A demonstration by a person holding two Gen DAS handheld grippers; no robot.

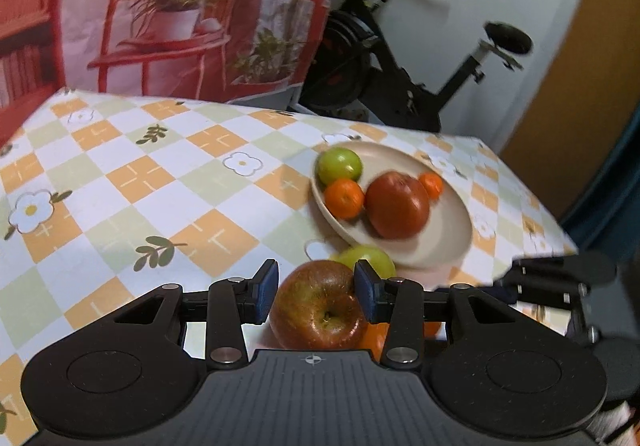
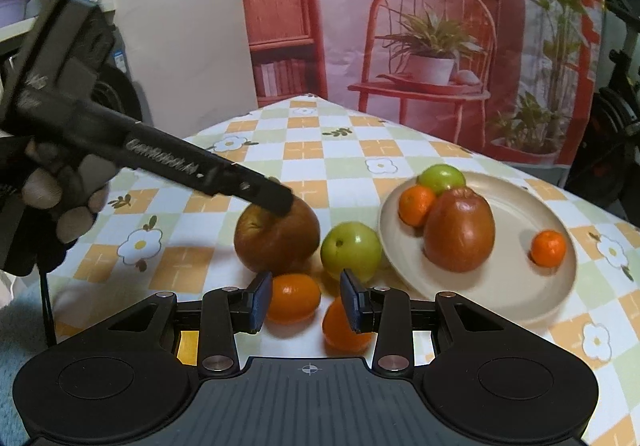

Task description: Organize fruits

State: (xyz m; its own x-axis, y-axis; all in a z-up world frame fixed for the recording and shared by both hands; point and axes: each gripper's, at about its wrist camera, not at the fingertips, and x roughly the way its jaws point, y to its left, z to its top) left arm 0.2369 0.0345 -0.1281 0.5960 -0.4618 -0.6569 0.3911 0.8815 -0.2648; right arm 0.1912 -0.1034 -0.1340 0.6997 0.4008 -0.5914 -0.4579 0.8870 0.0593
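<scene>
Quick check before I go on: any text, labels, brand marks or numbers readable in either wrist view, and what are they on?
"GenRobot.AI", as best it reads, blurred: white lettering along the side of the left gripper, seen in the right wrist view.
A small crosshair mark, no letters: on the body of the right gripper, and the same on the left gripper's body in its own view.
Book spines printed on the backdrop: too small to read.

plate [image 2: 516, 302]: red apple [image 2: 459, 232], green apple [image 2: 442, 177], two oranges | cloth: red apple [image 2: 276, 242], green apple [image 2: 351, 250], two oranges [image 2: 294, 298]
</scene>
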